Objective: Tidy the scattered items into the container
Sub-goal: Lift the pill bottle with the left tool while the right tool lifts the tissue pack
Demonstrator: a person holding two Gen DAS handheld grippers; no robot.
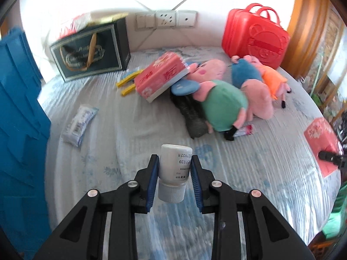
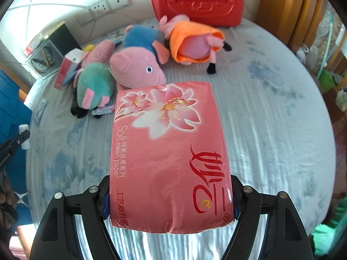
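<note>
Your left gripper [image 1: 174, 169] is clamped on a small white plastic bottle with a ribbed cap [image 1: 173, 173], held above the near part of the bed [image 1: 130, 130]. Your right gripper [image 2: 170, 203] is clamped wide on a pink flower-printed pack of tissue paper [image 2: 169, 158], also above the bed. The blue plastic container [image 1: 19, 119] stands at the bed's left edge. Plush pig toys [image 1: 223, 106] lie mid-bed; a red plastic case [image 1: 256, 36] and a dark gift bag [image 1: 91, 52] stand along the far edge under white wall sockets [image 1: 166, 19].

Right claw [image 2: 171, 205] clamping pink tissue pack [image 2: 169, 158], above bed [image 2: 271, 119]
</note>
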